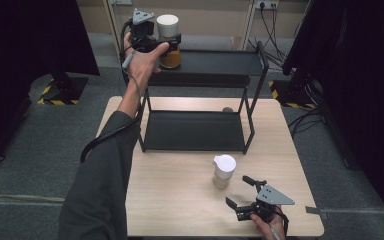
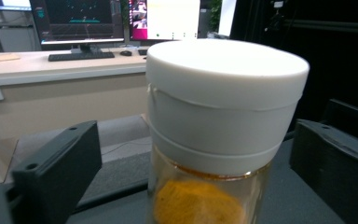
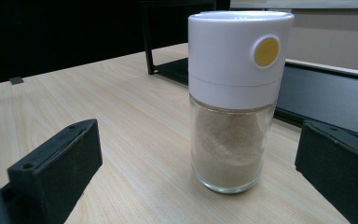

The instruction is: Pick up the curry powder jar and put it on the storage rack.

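Shelf top [image 1: 215, 62]: orange-powder jar [image 1: 169, 44] | table [image 1: 180, 200]: beige-powder shaker [image 1: 224, 171] | both grippers agape, empty

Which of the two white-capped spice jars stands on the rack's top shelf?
The jar of orange powder, standing on the black rack's top shelf between the open jaws of the left hand-held gripper. The jar of pale powder stands on the wooden table.
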### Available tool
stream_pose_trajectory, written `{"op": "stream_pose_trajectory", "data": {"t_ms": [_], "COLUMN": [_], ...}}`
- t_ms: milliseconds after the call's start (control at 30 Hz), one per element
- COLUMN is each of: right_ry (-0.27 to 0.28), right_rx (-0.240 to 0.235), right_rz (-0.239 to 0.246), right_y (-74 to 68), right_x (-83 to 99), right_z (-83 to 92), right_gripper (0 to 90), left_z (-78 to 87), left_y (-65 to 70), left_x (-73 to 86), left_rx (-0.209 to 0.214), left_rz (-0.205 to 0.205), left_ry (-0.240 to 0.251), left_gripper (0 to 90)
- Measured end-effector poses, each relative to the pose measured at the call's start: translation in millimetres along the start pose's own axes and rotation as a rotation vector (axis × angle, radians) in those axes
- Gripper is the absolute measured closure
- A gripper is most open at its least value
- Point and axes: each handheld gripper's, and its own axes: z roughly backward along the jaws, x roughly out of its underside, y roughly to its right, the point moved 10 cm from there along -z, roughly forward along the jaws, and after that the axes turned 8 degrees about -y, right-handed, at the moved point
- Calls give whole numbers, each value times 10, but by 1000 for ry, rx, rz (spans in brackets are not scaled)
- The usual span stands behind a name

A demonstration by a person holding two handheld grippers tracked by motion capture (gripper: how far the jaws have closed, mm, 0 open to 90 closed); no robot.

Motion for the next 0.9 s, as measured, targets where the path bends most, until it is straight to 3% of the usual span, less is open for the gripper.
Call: {"op": "stream_pose_trajectory", "data": {"t_ms": [133, 233, 533, 733, 900], "right_ry": [0, -1, -1, -1, -2], "right_rx": [2, 2, 4, 4, 5], "right_rz": [-2, 0, 1, 3, 3], "right_y": [1, 2, -2, -6, -7], "right_x": [0, 0, 0, -2, -1], "right_z": [1, 1, -3, -5, -5], "right_gripper": [7, 6, 6, 6, 6], "left_z": [33, 74, 271, 399, 522], "left_y": [27, 74, 148, 195, 214], "left_x": [12, 32, 95, 159, 250], "left_rx": [14, 17, 32, 67, 122], "left_rz": [3, -20, -46, -69, -40], "left_ry": [-5, -15, 11, 13, 41], "left_gripper": [4, 4, 4, 10, 12]}}
